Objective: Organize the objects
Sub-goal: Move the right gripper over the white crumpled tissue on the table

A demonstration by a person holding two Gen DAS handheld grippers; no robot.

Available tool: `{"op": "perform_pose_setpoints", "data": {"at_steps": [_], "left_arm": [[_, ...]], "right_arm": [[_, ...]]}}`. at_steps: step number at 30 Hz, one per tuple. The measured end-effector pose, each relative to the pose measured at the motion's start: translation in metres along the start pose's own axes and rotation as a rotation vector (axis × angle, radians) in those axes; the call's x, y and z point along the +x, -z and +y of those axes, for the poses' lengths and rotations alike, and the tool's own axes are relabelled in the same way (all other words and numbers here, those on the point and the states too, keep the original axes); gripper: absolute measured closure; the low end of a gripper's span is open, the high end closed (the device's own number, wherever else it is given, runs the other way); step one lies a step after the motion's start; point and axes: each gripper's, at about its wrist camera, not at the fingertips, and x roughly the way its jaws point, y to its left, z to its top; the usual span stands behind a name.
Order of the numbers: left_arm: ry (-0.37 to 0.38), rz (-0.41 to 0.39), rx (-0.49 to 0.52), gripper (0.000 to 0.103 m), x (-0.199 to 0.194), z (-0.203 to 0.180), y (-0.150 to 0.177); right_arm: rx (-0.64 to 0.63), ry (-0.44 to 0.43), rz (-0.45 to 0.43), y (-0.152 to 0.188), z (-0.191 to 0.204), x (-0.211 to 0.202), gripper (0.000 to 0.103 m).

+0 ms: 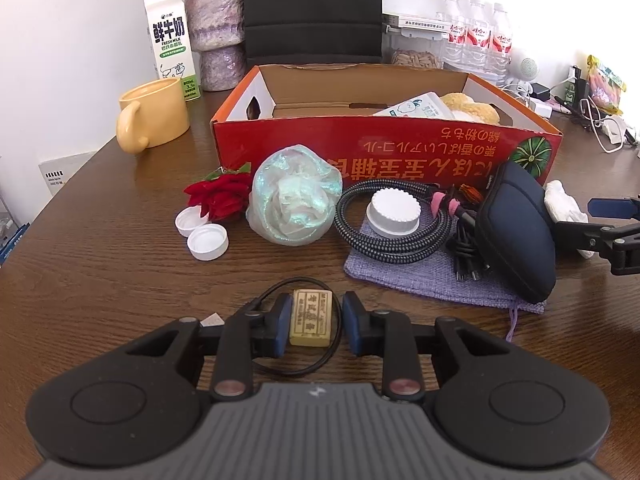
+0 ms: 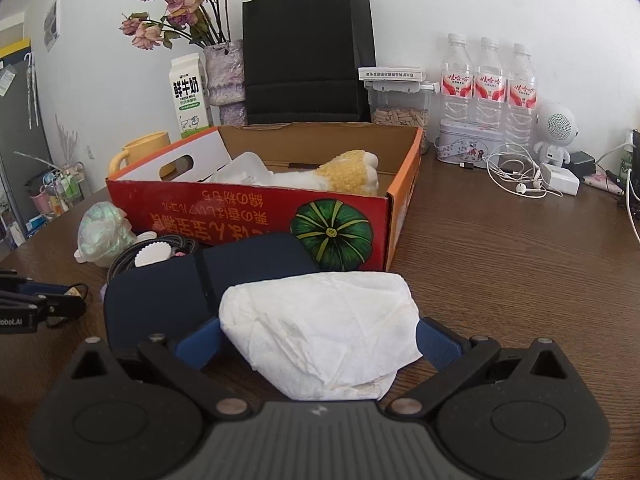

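Three water bottles (image 2: 489, 80) stand at upper right, two loose white caps (image 1: 200, 232) lie at left, one milk carton (image 1: 171, 44), one yellow mug (image 1: 154, 114), one red box (image 1: 384, 148).

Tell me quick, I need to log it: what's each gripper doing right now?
Left gripper: jaws closed around the small tan eraser.
Right gripper: jaws open, with the white tissue between them, not yet squeezed.

A dark brown wooden table (image 2: 500, 248) with strong grain fills the near scene and runs to a plain white wall (image 2: 460, 0) at the far side. Bright, even light washes the wall. On the far left a grey shelf rack (image 2: 24, 184) stands crowded with small items, and a paper sheet (image 2: 51, 20) hangs on the wall above it.
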Motion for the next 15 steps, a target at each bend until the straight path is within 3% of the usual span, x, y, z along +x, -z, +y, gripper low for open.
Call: {"op": "perform_pose_setpoints", "data": {"at_steps": [4,8,11,12,13,15], "left_arm": [[0.000,-0.005,-0.003,0.076,-0.001,0.000,0.002],[0.002,-0.003,-0.006,0.076,-0.002,-0.001,0.002],[0.005,-0.003,-0.005,0.076,-0.005,0.000,0.004],[0.006,-0.002,-0.004,0.076,-0.006,0.000,0.004],[0.006,-0.003,-0.003,0.076,-0.007,0.000,0.005],[0.012,-0.005,-0.001,0.077,-0.010,0.000,0.006]], "right_arm": [[-0.001,-0.054,-0.026,0.003,0.003,-0.007,0.033],[-0.022,-0.025,-0.051,0.006,0.011,-0.014,0.040],[-0.034,0.005,-0.085,0.009,0.017,-0.022,0.055],[-0.036,0.009,-0.099,0.010,0.018,-0.026,0.084],[-0.022,-0.009,-0.100,0.011,0.018,-0.028,0.098],[-0.012,0.016,-0.105,0.014,0.020,-0.031,0.102]]}}
